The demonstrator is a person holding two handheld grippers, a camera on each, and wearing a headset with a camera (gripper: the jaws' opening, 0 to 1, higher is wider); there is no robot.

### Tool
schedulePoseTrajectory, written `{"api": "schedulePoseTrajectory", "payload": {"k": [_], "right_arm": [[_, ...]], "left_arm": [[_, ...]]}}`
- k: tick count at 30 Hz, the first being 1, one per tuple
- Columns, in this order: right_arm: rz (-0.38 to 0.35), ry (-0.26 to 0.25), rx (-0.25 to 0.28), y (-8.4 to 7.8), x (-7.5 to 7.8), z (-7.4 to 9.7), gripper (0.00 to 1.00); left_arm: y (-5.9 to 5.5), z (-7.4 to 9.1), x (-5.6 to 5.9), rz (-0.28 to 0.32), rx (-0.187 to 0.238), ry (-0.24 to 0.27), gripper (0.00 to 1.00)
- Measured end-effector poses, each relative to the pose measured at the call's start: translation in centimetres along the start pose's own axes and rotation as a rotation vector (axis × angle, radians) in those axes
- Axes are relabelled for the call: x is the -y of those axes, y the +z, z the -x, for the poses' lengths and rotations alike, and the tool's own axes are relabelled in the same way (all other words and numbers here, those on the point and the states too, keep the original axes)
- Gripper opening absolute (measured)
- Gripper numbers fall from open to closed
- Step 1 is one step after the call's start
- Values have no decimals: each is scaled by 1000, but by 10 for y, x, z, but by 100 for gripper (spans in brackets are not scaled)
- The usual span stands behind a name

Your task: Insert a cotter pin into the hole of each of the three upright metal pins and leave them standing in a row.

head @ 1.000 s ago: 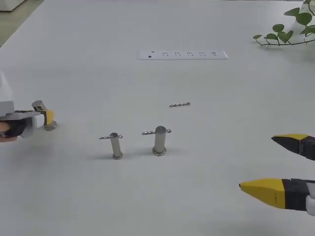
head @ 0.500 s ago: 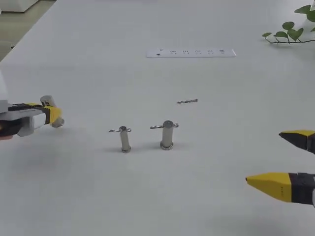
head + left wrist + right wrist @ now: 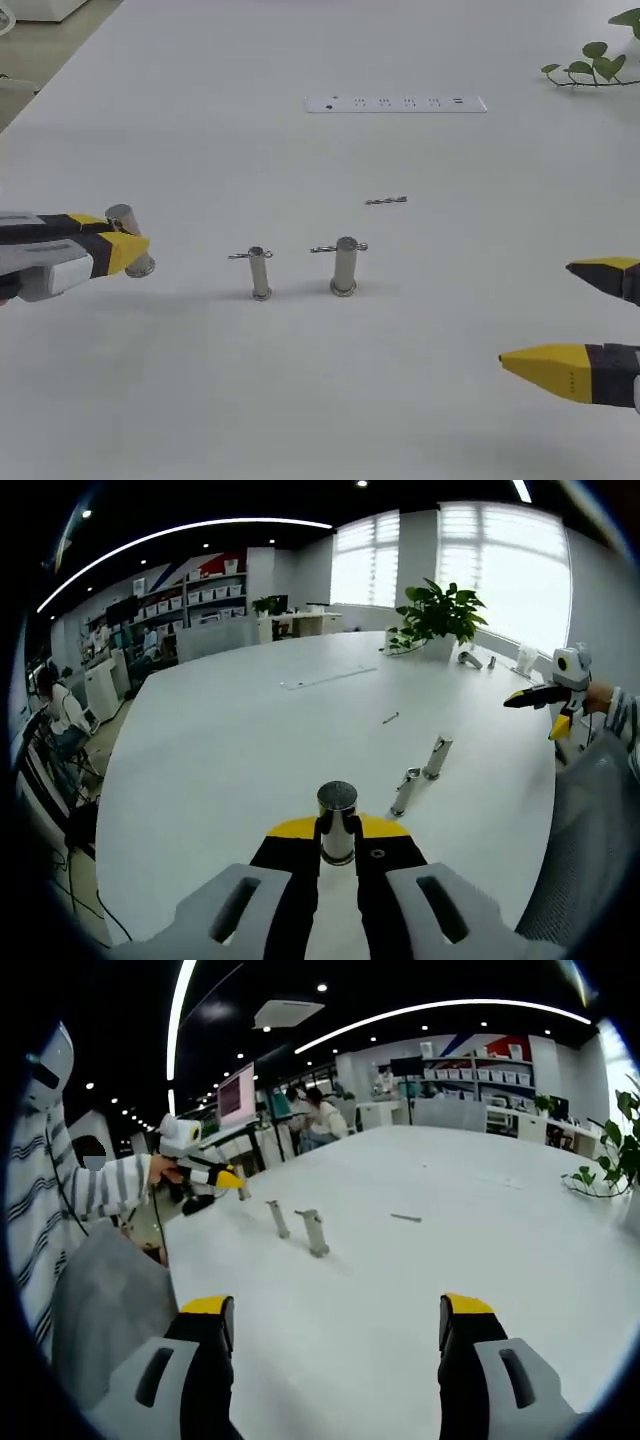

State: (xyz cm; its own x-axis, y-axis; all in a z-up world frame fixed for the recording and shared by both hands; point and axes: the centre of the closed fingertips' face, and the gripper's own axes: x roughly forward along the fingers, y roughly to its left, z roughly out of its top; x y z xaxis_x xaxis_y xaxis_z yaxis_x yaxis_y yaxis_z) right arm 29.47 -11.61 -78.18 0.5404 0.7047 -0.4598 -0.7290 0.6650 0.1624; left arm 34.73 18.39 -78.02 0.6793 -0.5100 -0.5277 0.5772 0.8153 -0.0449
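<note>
At left the left gripper clamps the third pin, seemingly upright: hold it steady while the right gripper, jaws apart, fetches the cotter pin.

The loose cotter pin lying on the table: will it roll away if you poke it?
Probably it skids or rolls a little: the cotter pin looks thin and light, and the table looks smooth. It lies flat, so pinching it up may be fiddly. It looks like metal wire, so likely stiff, not floppy.
</note>
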Motion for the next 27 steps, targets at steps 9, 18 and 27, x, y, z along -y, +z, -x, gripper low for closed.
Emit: {"api": "schedulePoseTrajectory", "payload": {"k": [9,18,27], "right_arm": [[0,-12,-5,-1,4,5,85],[0,-21,-24,-5,5,7,85],[-6,-30,-36,-8,6,10,85]], "left_arm": [[10,0,40,-75,28,-173,11],[6,-13,85,-190,12,-351,11],[2,-28,123,-267,2,-507,11]]}}
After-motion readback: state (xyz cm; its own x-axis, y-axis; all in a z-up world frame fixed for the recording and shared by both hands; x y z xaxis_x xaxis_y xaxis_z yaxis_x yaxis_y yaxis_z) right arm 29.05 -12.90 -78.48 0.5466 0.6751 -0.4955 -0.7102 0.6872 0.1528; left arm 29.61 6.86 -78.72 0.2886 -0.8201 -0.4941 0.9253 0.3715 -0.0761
